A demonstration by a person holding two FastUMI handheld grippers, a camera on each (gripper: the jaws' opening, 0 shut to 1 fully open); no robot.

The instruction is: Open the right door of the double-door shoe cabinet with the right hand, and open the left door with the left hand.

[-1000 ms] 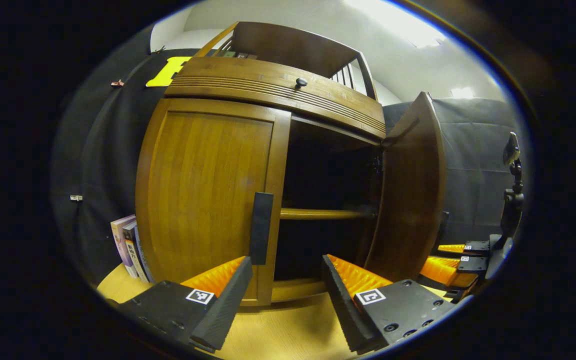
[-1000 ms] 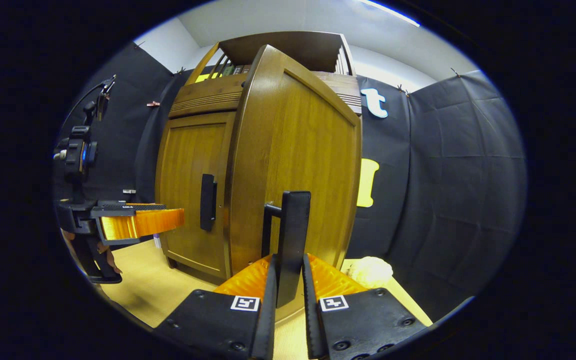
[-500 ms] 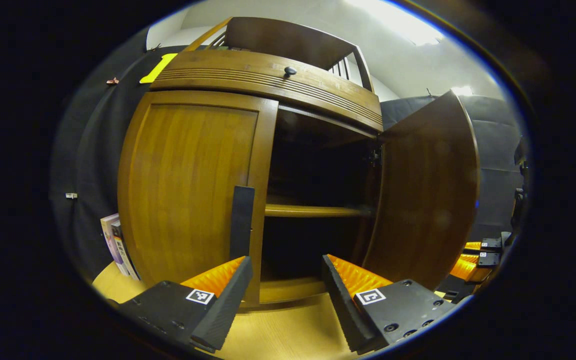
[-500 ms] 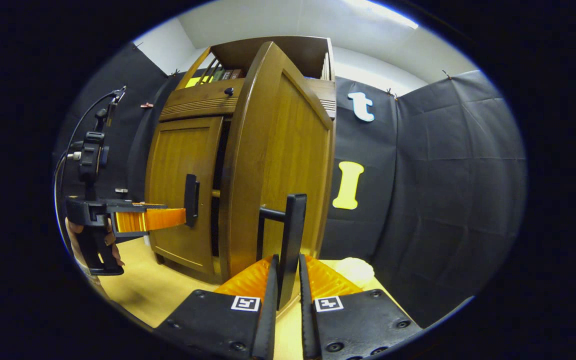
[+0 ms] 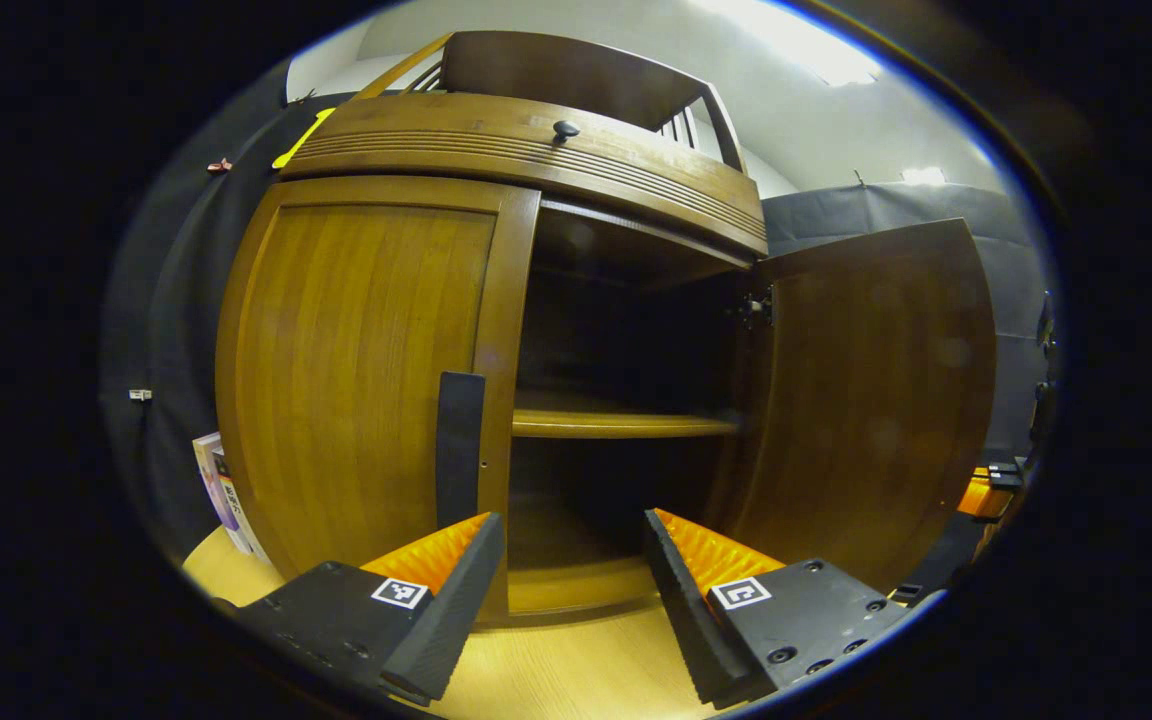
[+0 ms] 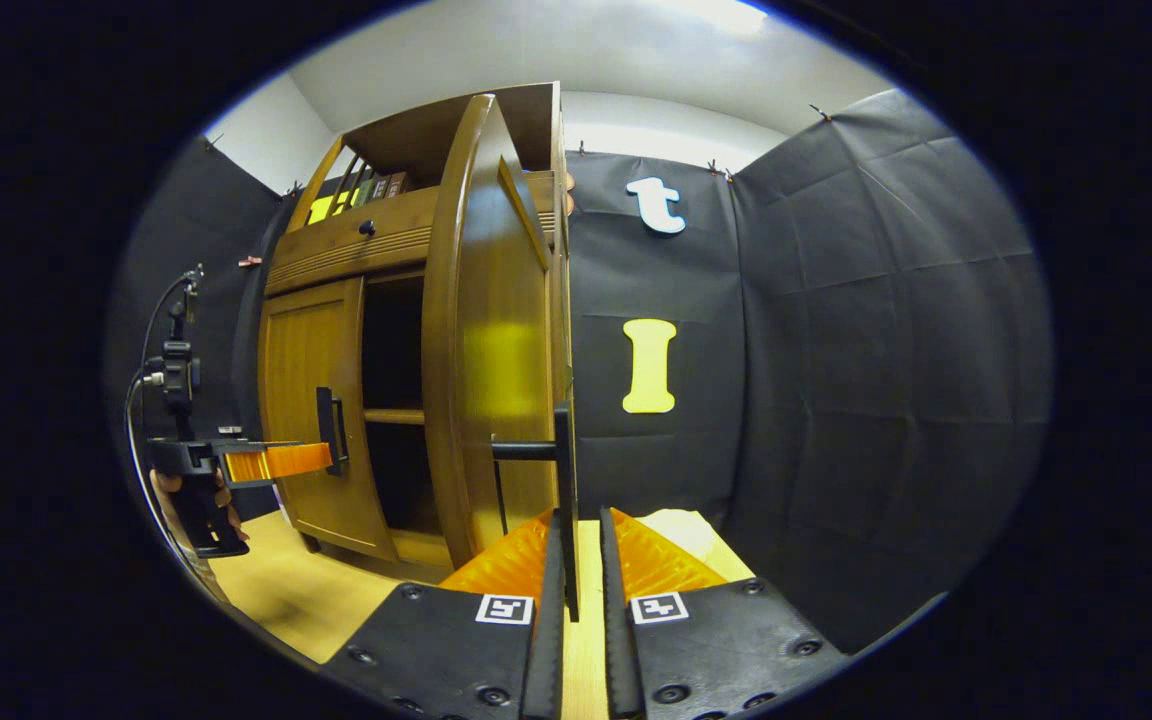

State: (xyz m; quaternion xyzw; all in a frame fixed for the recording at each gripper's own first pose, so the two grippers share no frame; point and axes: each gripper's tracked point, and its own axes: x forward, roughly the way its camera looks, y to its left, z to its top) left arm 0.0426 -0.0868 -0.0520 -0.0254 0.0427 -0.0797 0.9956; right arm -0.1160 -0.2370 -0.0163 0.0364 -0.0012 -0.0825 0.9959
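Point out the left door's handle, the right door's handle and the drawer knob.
left door's handle (image 5: 460, 445): left gripper view, mid-bar.
right door's handle (image 6: 563, 470): right gripper view, bar above the claw.
drawer knob (image 5: 566, 129): left gripper view, knob head.

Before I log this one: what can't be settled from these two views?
- Cabinet interior below the shelf, left gripper view: too dark to tell what it holds.
- Book beside the left door, left gripper view: cut off by the cabinet, cover too small.
- Left gripper at the left door handle, right gripper view: too small to tell contact.
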